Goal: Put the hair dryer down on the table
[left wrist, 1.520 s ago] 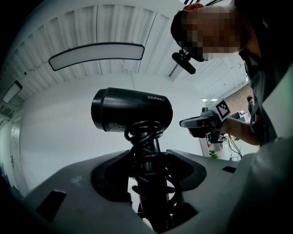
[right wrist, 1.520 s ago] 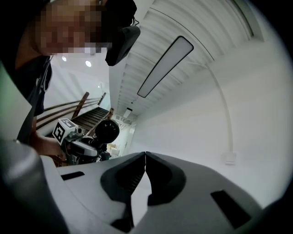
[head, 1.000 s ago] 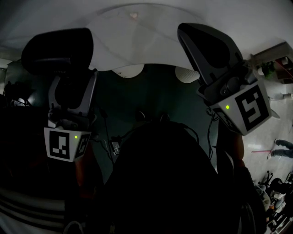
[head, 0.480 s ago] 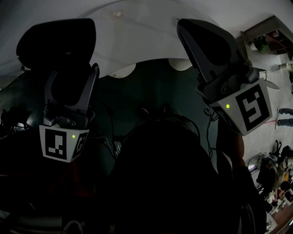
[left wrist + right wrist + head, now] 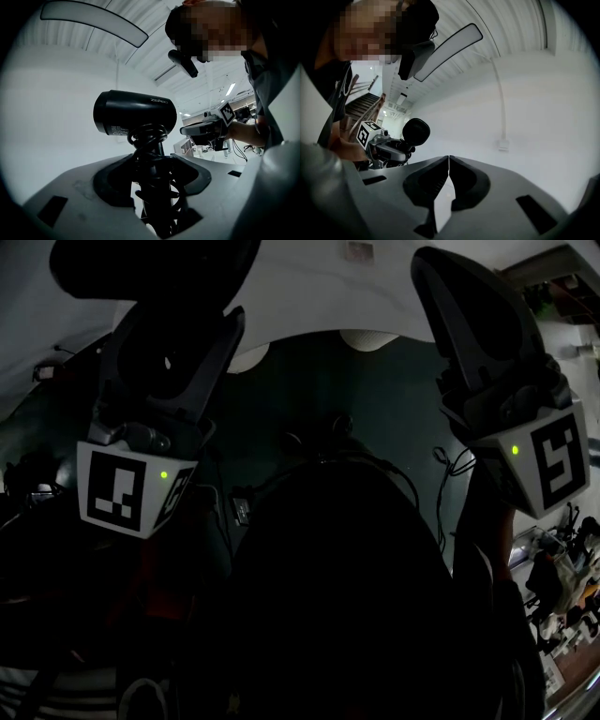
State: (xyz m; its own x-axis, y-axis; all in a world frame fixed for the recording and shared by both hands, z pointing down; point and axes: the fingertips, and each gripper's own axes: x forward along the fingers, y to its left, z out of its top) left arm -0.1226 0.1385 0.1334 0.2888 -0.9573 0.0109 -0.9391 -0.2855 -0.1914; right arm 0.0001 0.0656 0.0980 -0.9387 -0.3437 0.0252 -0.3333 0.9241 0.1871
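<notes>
The black hair dryer [image 5: 135, 113] stands upright between the jaws of my left gripper [image 5: 157, 180]. Its cord is coiled round the handle, and the jaws are shut on that handle. In the head view the hair dryer [image 5: 150, 263] tops the left gripper [image 5: 173, 343] at the upper left. From the right gripper view the hair dryer [image 5: 416, 132] and the left gripper [image 5: 386, 149] appear small at the left. My right gripper [image 5: 449, 160] is shut with nothing in it, raised at the head view's upper right [image 5: 436, 277]. Both grippers point upward. No table shows in any view.
The person's dark torso [image 5: 337, 596] fills the middle of the head view. A curved light panel [image 5: 91, 21] hangs on a ribbed white ceiling. A conduit with a small box [image 5: 503, 143] runs down the white wall. Clutter [image 5: 562, 577] lies at the head view's right edge.
Both grippers have risen in the head view; the left one, still holding the hair dryer, also shifted rightward and looms larger. The right gripper stays shut.
</notes>
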